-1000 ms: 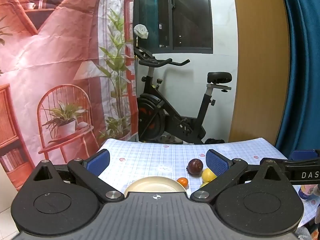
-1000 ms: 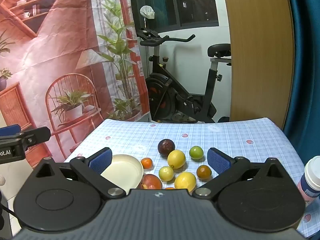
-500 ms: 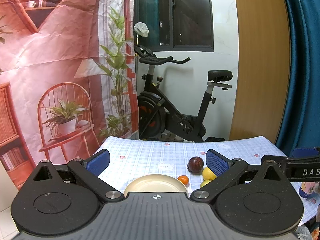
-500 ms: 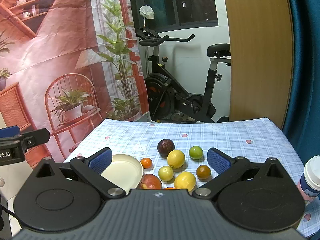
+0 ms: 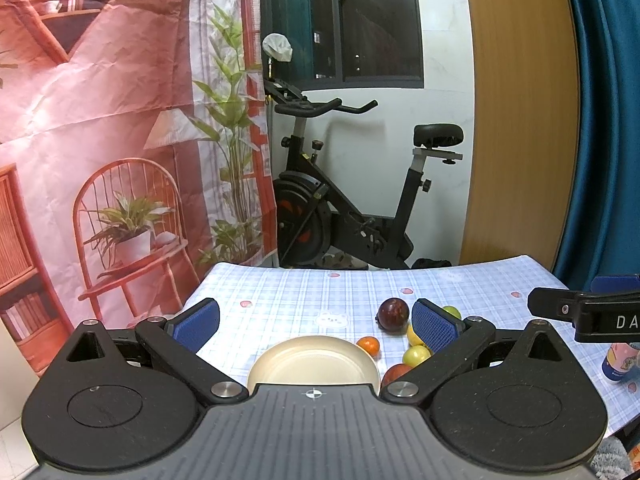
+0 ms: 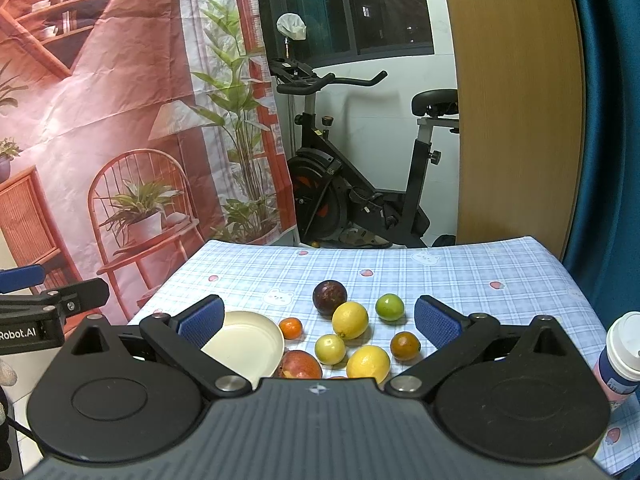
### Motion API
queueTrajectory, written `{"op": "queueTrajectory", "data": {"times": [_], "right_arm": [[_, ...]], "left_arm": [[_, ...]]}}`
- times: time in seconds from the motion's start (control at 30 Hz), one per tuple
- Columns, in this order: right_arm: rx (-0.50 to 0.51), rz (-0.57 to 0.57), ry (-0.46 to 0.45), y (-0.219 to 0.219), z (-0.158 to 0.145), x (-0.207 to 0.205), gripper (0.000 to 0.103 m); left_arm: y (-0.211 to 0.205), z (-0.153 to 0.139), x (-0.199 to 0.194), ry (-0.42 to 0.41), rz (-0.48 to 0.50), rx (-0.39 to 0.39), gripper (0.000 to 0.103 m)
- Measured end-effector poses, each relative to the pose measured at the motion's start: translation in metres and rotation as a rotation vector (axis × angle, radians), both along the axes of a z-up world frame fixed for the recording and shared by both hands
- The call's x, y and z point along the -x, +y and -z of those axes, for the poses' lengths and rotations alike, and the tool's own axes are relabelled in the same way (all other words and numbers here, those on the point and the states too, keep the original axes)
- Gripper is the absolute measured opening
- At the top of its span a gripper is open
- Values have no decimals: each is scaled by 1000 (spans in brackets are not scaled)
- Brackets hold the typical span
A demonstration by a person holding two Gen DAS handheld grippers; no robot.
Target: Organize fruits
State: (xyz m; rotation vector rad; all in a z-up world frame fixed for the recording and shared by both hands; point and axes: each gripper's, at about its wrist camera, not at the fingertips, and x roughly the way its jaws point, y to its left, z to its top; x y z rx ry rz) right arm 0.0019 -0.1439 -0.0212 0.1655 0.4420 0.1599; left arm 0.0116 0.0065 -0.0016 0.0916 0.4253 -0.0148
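A: How did the fruit look to handle?

B: All of it was small, round and light, I'd judge, and apt to roll on the blue checked tablecloth [image 6: 460, 280]. The two yellow lemons [image 6: 350, 320] seemed firm with a dimpled rind that should grip well; the dark purple passion fruit [image 6: 329, 298] looked hard and smooth, likely slippery. I'd have closed the pads across the widest part of each, from above, and gently on the red-orange peach-like fruit [image 6: 300, 364], which might bruise.

A: Where did they lie, and how many?

B: Loose in a cluster at the middle of the table, just right of the empty cream round plate [image 6: 244, 344]. In the right wrist view I counted two lemons, one passion fruit, one green lime [image 6: 389, 307], one pale yellow-green round fruit [image 6: 330, 349], one small orange tangerine [image 6: 290, 328] nearest the plate, one brownish-orange round fruit [image 6: 405, 345] and the red one. A sliver of orange showed at the near edge; I couldn't tell what it was. One plate.

A: And the grippers?

B: The right gripper [image 6: 320, 318] hung over the cluster, jaws spread wide, holding nothing. The left gripper [image 5: 316, 322] hovered over the plate, equally wide and empty.

A: Anything else?

B: A white-capped pink bottle [image 6: 622, 354] stood at the right edge, and a black exercise bike [image 6: 360, 184] stood beyond the table.
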Motion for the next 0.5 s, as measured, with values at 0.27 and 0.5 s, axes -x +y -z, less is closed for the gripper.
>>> {"op": "queueTrajectory", "data": {"times": [0.27,0.5], "right_arm": [[0,0,0,0,0,0,103],[0,0,1,0,-1,0,103]], "left_arm": [[0,0,0,2,0,0,103],[-1,1,-1,5,-4,0,103]]}}
